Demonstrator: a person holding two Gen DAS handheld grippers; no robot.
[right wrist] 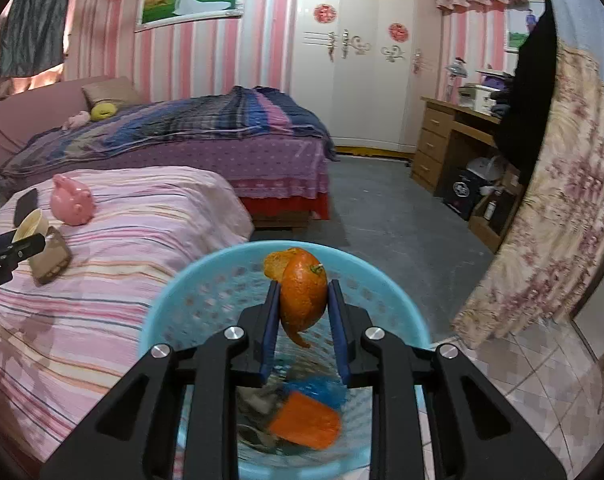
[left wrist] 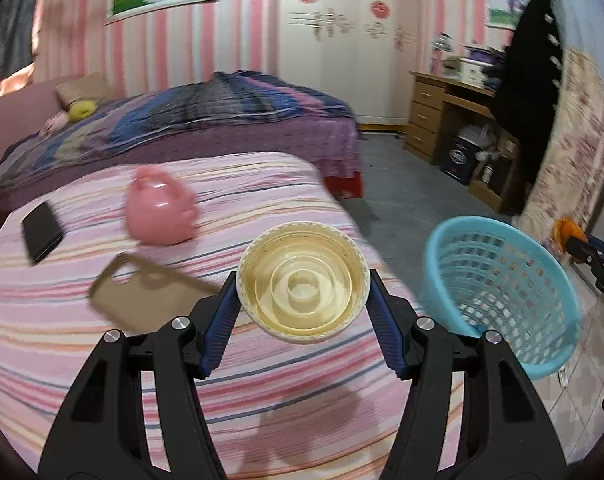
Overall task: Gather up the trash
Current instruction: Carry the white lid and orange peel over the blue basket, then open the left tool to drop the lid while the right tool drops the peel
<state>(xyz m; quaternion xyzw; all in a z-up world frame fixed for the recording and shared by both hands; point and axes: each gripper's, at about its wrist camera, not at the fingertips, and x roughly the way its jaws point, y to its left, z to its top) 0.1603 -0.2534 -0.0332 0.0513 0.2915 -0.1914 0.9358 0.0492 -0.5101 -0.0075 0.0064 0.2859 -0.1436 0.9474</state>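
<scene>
My left gripper (left wrist: 303, 300) is shut on a cream plastic cup (left wrist: 302, 282), its open mouth facing the camera, held above the striped bed. The blue basket (left wrist: 498, 292) stands to its right, off the bed's edge. In the right wrist view my right gripper (right wrist: 304, 300) is shut on a piece of orange peel (right wrist: 302, 296) and hangs over the blue basket (right wrist: 174, 300). Inside the basket lie an orange wrapper (right wrist: 304, 420) and blue crumpled trash (right wrist: 318, 390). The left gripper with the cup (right wrist: 32, 224) shows at the left edge there; the right gripper with the peel (left wrist: 570, 232) shows at the right edge of the left view.
On the pink striped bedspread (left wrist: 82, 320) lie a pink piggy bank (left wrist: 160, 210), a black phone (left wrist: 42, 232) and a brown phone case (left wrist: 142, 296). Behind is a second bed (right wrist: 222, 140), a white wardrobe (right wrist: 354, 60), a wooden desk (right wrist: 442, 136) and a floral cloth (right wrist: 542, 220) at right.
</scene>
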